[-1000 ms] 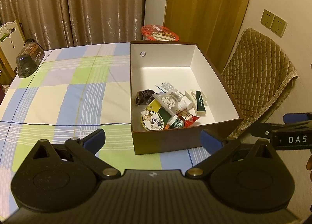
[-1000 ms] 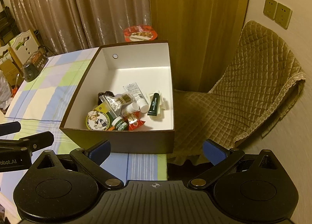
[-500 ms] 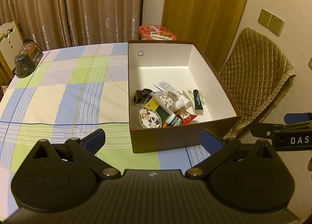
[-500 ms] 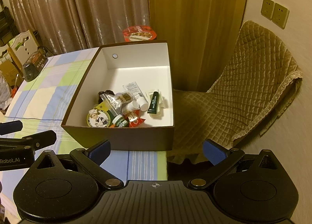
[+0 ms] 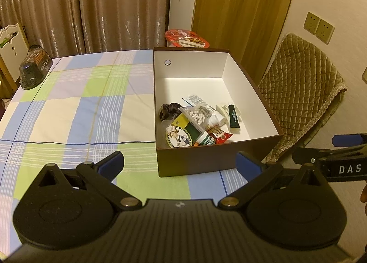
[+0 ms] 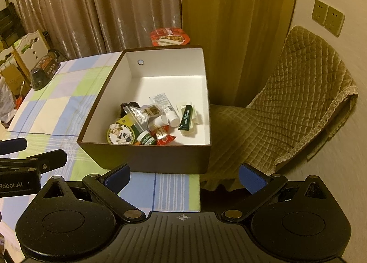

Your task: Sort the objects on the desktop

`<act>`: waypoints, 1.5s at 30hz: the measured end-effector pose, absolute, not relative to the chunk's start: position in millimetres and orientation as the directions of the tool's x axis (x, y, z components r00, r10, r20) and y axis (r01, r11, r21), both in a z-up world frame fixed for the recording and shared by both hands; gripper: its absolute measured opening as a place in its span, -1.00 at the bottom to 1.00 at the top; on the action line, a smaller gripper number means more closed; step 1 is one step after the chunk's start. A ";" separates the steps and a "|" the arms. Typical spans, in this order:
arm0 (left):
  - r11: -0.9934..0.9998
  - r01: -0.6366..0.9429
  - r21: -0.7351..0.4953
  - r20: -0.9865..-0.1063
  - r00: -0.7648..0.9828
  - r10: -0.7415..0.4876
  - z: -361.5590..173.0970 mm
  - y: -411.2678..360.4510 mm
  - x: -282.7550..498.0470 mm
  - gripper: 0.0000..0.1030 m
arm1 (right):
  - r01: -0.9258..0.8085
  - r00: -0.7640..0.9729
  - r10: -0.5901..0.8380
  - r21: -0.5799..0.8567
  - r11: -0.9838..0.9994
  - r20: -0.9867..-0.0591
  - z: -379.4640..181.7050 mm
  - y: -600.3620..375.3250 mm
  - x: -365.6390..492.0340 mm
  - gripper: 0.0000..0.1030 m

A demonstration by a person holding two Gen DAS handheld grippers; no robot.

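Note:
A brown box with a white inside (image 5: 201, 162) (image 6: 146, 159) stands on the checked tablecloth (image 5: 68, 107) at the table's right edge. Several small things lie in its near half: a round tin with a cartoon figure (image 5: 179, 138) (image 6: 119, 134), a bag of white beads (image 5: 197, 116) (image 6: 142, 116), a dark green tube (image 5: 233, 117) (image 6: 186, 117), a white tube (image 6: 165, 104), small bottles and a red packet (image 6: 164, 137). My left gripper (image 5: 180, 163) is open and empty, short of the box's near wall. My right gripper (image 6: 183, 177) is open and empty too, just before the box's near right corner.
A dark domed container (image 5: 34, 69) (image 6: 43, 71) sits at the table's far left. A red-lidded bowl (image 5: 187, 38) (image 6: 169, 36) stands behind the box. A quilted chair (image 6: 286, 111) is right of the table, curtains and a wooden door behind.
Both grippers have drawn back a little from the box and risen slightly. Their jaws stay open; nothing in the box has moved.

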State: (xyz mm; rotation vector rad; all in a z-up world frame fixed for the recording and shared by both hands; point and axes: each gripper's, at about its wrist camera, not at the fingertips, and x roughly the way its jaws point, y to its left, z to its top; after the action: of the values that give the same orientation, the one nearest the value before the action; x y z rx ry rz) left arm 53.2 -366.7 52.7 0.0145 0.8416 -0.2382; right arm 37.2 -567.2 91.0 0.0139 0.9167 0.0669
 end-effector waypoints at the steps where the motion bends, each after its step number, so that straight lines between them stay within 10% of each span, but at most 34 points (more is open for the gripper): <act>1: 0.973 0.214 -0.081 -0.740 0.641 -0.203 52.8 -366.4 53.1 0.98 | -0.053 0.607 0.064 0.041 0.998 -0.792 91.2 -566.9 37.0 1.00; 45: 0.973 0.211 -0.096 -0.735 0.643 -0.212 56.0 -356.9 50.9 0.98 | -0.079 0.623 0.062 0.016 0.997 -0.780 101.9 -554.1 32.4 1.00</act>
State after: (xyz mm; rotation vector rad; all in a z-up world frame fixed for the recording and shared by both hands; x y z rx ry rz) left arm 50.9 -356.9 56.0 -0.0019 0.8378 -0.2410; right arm 32.4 -554.1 101.9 -0.0202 0.8945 0.0814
